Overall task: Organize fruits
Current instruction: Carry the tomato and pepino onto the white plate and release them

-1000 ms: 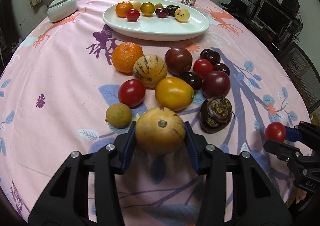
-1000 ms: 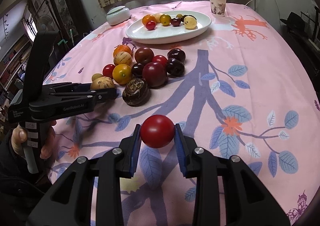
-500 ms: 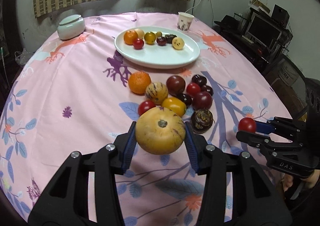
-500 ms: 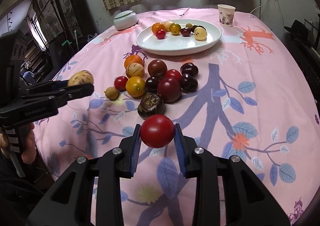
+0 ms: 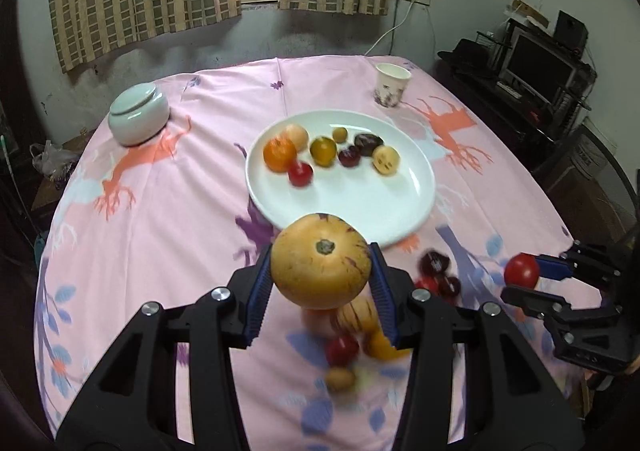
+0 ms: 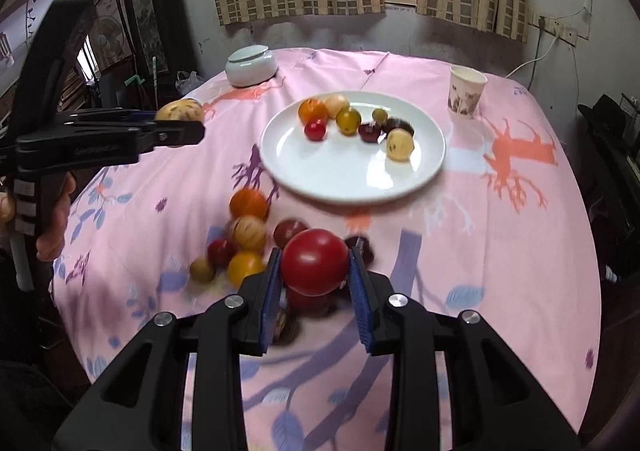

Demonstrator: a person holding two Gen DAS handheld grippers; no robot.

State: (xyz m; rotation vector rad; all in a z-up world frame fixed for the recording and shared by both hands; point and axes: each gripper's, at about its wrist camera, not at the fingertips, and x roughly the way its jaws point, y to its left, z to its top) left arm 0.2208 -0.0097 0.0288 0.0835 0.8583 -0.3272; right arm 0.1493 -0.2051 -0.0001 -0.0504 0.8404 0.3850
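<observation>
Pink floral cloth [image 5: 168,211] covers a round table below a curtained window; a lidded bowl [image 5: 138,117] sits at 10 o'clock of the plate [image 5: 344,207] and a paper cup [image 5: 392,85] at 1 o'clock, seen from the left wrist. Left gripper [image 5: 320,283]: jaws part-way apart and clamped on a yellow striped melon [image 5: 320,265], stem scar toward the camera, carried clear of the cloth. Right gripper [image 6: 314,275]: jaws narrow and clamped on a red tomato [image 6: 314,265], also off the cloth. Plate: white, with seven small fruits in a band along its far half, the near half bare. Loose fruits [image 6: 244,235] lie on the cloth between both grippers and the plate (blurred, so not all can be told apart). Key relation: from the left gripper the plate lies at 12 o'clock, its near rim just beyond the melon; from the right gripper it lies at about 12 o'clock too, with the loose pile between. Judgement: the left hand is the nearer, and its melon can be set on the bare near half; the melon, being round, may roll toward the small fruits once let go
</observation>
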